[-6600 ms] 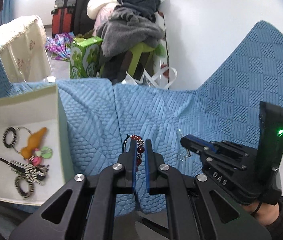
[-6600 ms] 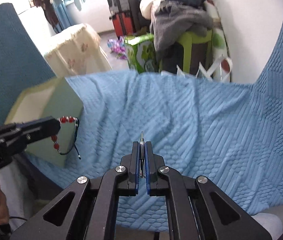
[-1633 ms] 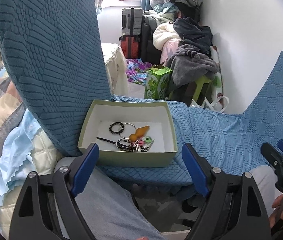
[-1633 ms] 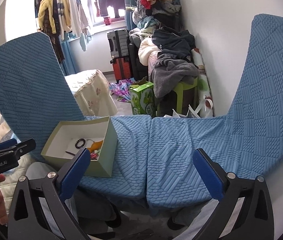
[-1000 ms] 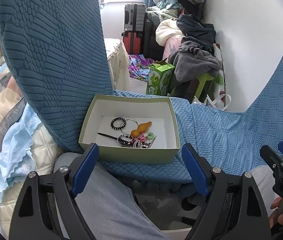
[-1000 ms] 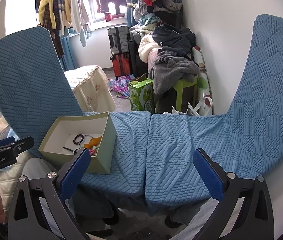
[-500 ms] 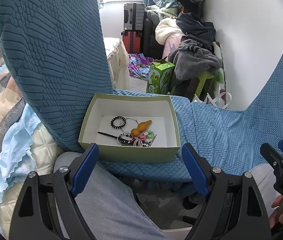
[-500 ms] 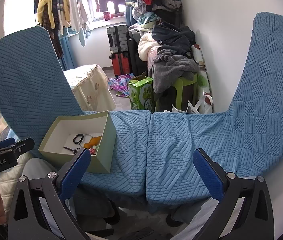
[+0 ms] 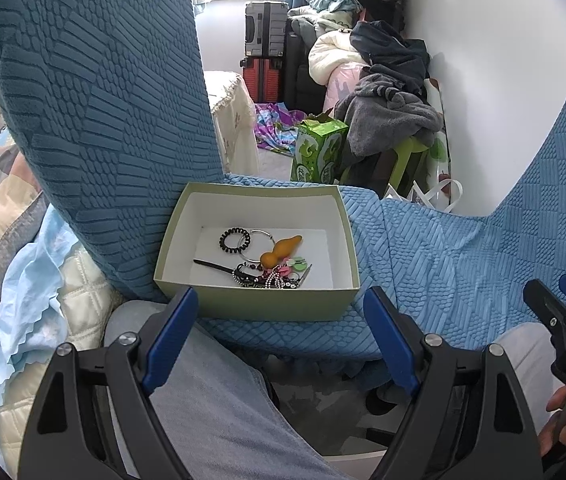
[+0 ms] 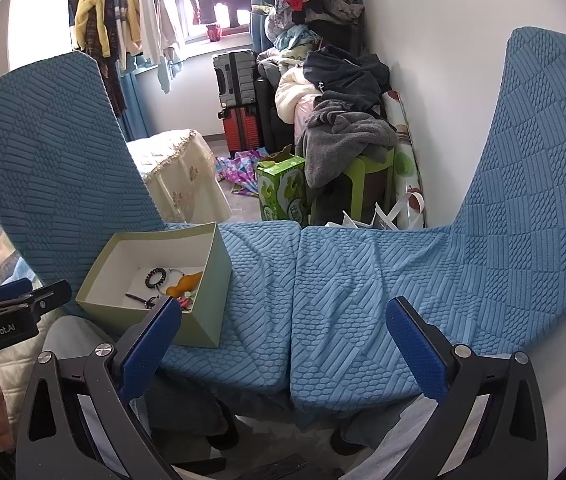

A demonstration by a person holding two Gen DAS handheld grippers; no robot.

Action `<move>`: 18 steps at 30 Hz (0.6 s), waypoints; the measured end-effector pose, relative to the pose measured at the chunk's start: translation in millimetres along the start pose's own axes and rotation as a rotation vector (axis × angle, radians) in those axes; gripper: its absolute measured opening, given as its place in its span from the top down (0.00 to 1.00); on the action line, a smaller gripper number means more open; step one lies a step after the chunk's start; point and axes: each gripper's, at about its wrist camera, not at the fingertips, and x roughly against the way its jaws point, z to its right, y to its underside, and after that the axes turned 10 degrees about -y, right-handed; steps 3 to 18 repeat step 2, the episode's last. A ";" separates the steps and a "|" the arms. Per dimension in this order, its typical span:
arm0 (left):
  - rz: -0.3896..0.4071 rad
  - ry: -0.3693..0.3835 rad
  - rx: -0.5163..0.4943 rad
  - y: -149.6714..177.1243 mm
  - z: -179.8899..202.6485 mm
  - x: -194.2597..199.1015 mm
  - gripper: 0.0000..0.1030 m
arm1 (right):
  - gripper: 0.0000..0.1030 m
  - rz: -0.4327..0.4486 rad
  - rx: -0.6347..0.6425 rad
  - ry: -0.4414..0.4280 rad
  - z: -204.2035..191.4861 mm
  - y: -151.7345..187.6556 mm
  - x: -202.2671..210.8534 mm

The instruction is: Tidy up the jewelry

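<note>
A pale green box [image 9: 267,304] with a white inside sits on the blue chair seat; it also shows in the right wrist view [image 10: 207,300]. Inside lie a black coil hair tie [image 9: 235,239], a silver ring [image 9: 259,245], an orange gourd charm [image 9: 279,251] and a tangle of beads and chains [image 9: 267,276]. My left gripper [image 9: 279,340] is open and empty, held back in front of the box. My right gripper [image 10: 279,340] is open and empty, facing the bare seats to the right of the box.
Two chairs in blue textured covers face each other, with backrests at left [image 9: 103,100] and right [image 10: 543,160]. My lap in grey trousers [image 9: 223,400] is below the box. Beyond are a green carton [image 9: 317,152], a clothes pile [image 9: 387,100], suitcases [image 9: 265,52].
Since 6.6 s ago both grippers have let go of the jewelry they held, opened and drawn back from the seat. Over the last second both views barely shift.
</note>
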 end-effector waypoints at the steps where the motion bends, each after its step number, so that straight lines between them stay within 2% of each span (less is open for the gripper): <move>1: 0.001 0.000 0.000 0.5 -0.7 0.1 0.18 | 0.00 0.000 0.001 0.001 -0.1 -0.1 0.2; 18: 0.001 0.001 -0.001 -0.3 -0.7 -0.8 0.18 | 0.00 0.001 0.003 0.002 -0.3 -0.1 0.5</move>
